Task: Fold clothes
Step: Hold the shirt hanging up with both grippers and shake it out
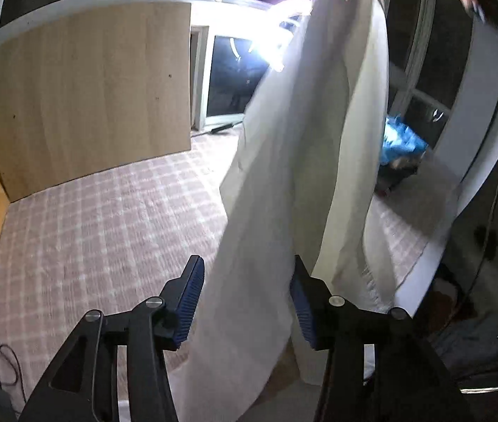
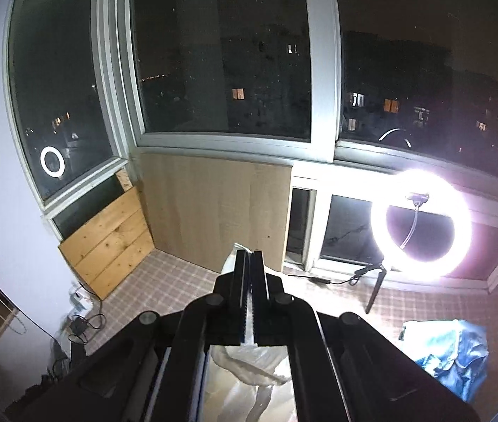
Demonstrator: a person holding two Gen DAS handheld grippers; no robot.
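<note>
A white garment (image 1: 305, 161) is hanging with its long axis running nearly straight up and down, its top end reaching out of sight at the upper edge of the left wrist view and its lower end trailing down between the fingers of the left tool (image 1: 247, 302). That tool is standing partly open, its blue ribbed pads (image 1: 189, 302) sitting apart from the cloth on either side, so nothing is being pressed there. The right tool (image 2: 249, 281) is pinching its jaws fully together on a fold of the same white garment (image 2: 249, 379), which is bunching pale and creased just beneath the fingers and poking out a little past their tips. Below the hanging cloth, a pink checked carpet (image 1: 108, 228) is covering the floor. A light wooden panel (image 1: 90, 98) is leaning against the wall under the dark windows (image 2: 220, 52), and a ring light (image 2: 421, 225) is glaring brightly on its stand by the window side. A blue denim piece (image 2: 456, 355) is lying crumpled on the carpet near the right edge, well apart from the white garment.
</note>
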